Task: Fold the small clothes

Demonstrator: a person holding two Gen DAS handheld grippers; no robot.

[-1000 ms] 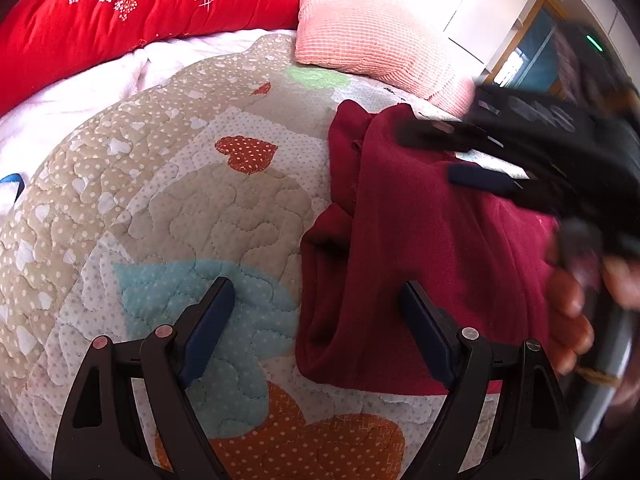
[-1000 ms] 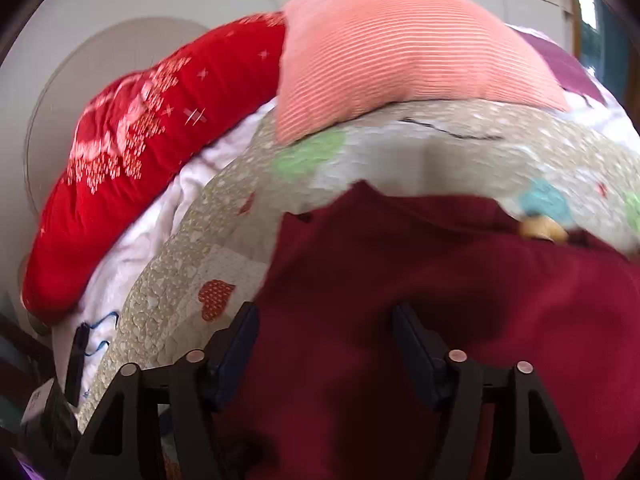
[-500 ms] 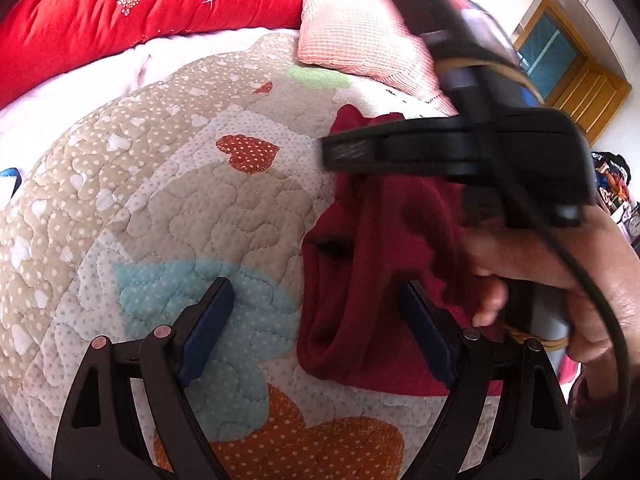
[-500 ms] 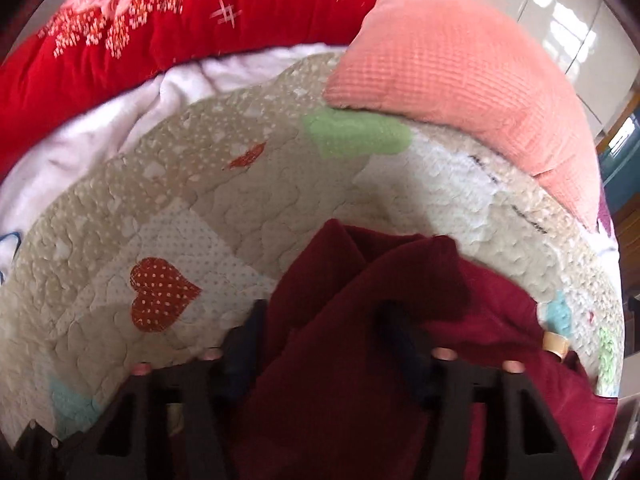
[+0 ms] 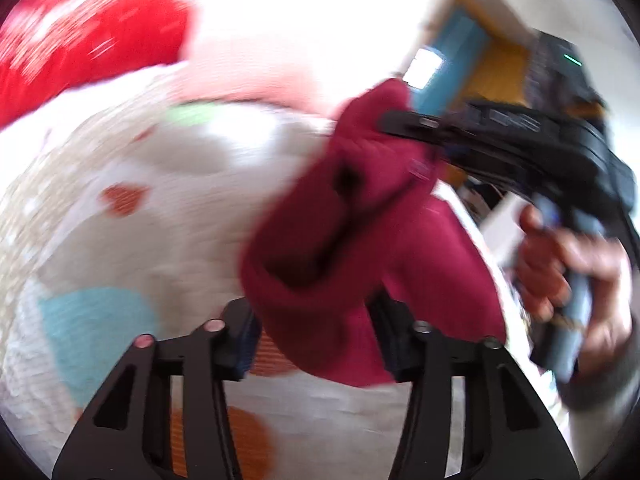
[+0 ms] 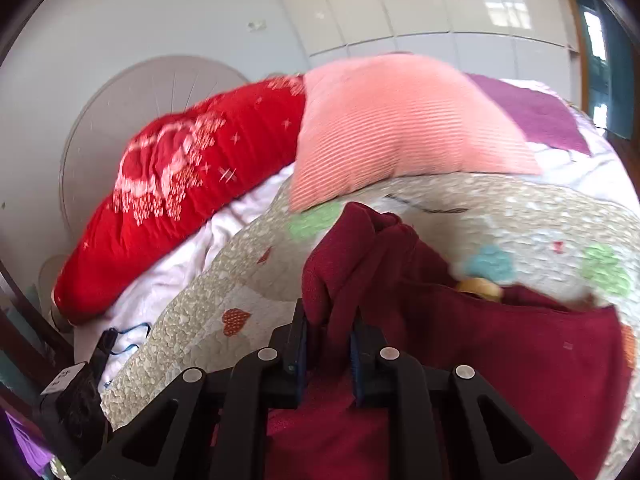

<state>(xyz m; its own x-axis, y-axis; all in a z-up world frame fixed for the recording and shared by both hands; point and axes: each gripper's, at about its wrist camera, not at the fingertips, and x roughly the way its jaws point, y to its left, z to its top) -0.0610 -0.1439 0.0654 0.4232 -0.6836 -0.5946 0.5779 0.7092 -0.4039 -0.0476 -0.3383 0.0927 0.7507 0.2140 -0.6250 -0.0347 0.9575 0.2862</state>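
Note:
A dark red garment [image 5: 360, 240] lies on the heart-patterned quilt [image 5: 120, 208]. My right gripper [image 6: 328, 344] is shut on a bunched edge of the garment [image 6: 500, 352] and lifts it off the quilt; it shows in the left wrist view [image 5: 404, 120] at the cloth's upper end. My left gripper [image 5: 316, 332] has narrowed around the lower fold of the garment; its fingers [image 5: 240, 340] press against the cloth. The left wrist view is blurred.
A pink pillow [image 6: 400, 128] and a red embroidered duvet [image 6: 180, 184] lie at the head of the bed. A white sheet [image 6: 172, 276] shows beside the quilt. A black device with a blue cord [image 6: 80, 392] sits at the left edge.
Both grippers went from open to closed around the garment. The right gripper has lifted the top edge off the quilt, and the left gripper has moved in onto the lower fold.

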